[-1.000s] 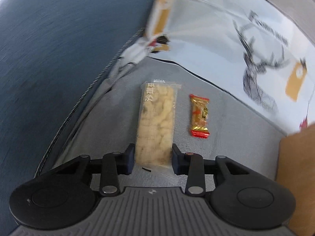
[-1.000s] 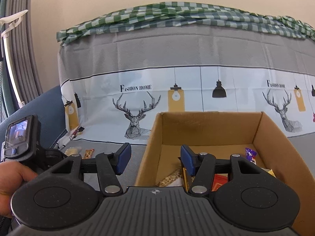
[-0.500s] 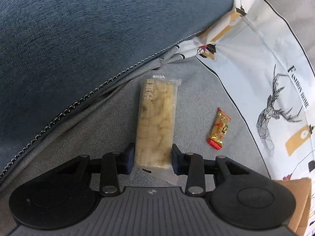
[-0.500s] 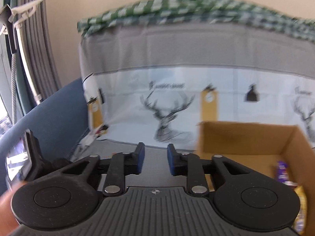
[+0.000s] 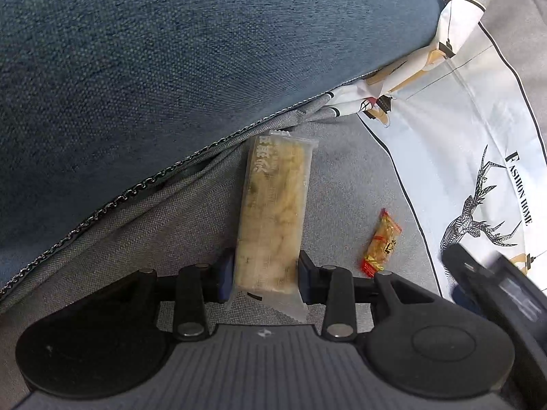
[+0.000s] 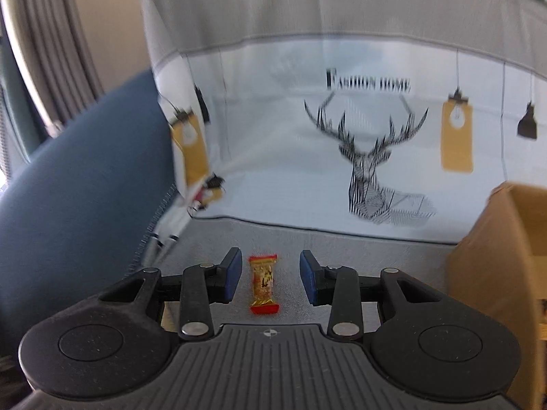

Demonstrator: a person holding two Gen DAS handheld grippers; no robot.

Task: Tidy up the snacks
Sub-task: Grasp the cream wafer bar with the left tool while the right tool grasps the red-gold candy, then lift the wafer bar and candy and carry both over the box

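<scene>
My left gripper (image 5: 266, 270) is shut on the lower end of a long clear-wrapped pale snack bar (image 5: 273, 205). The bar points away over the grey seat cover (image 5: 143, 239). A small red-and-gold candy (image 5: 380, 242) lies on the cover to the right of it. In the right wrist view that candy (image 6: 263, 283) lies lengthwise between the blue pads of my right gripper (image 6: 270, 273). Those jaws are opening, with a gap on each side of the candy and no pad touching it.
A blue sofa arm (image 5: 171, 68) rises on the left. A white deer-print cloth (image 6: 342, 136) covers the backrest. An open cardboard box (image 6: 495, 256) stands at the right on the seat. A blurred black housing (image 5: 492, 273) enters the left wrist view at its right edge.
The right gripper swung left from above the box and came down around the candy, its jaws narrower than before. The left gripper rolled and shifted with the snack bar still gripped.
</scene>
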